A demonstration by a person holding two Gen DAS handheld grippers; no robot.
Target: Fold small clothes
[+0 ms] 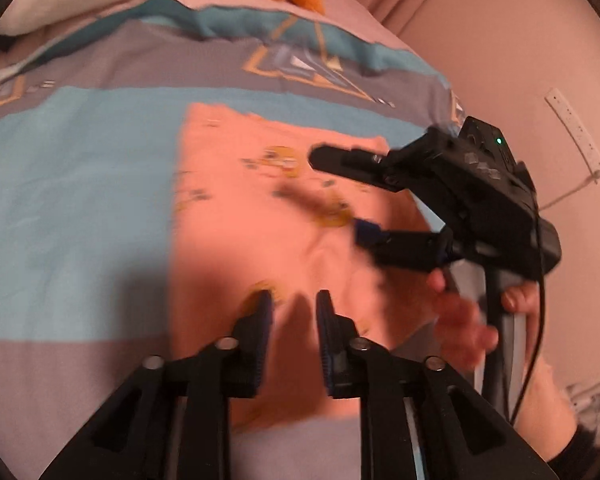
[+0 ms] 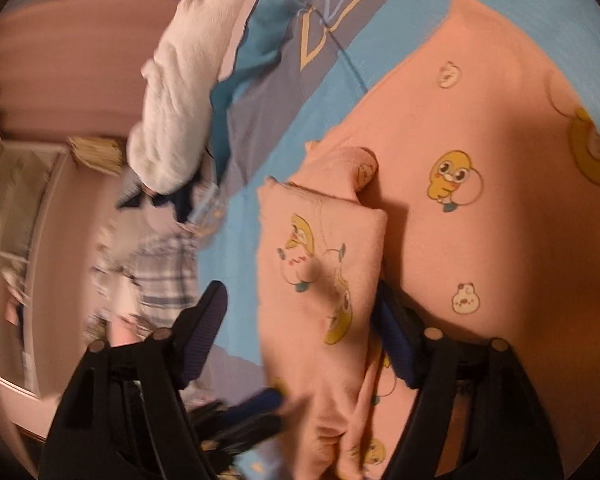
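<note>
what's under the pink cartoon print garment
The blue and grey bedspread shows around the pink garment, which lies on it. Whatever is directly beneath the cloth is covered.

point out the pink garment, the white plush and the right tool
pink garment [image 2: 480, 128], right wrist view, on its flat printed body
white plush [image 2: 176, 92], right wrist view, on its furry middle
right tool [image 1: 340, 196], left wrist view, between its fingertips

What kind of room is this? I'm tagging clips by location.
Most likely a bedroom: the pink garment lies on a bed's blue-and-grey patterned cover, with a white fluffy blanket heaped at its edge and a power strip on the wall.
</note>
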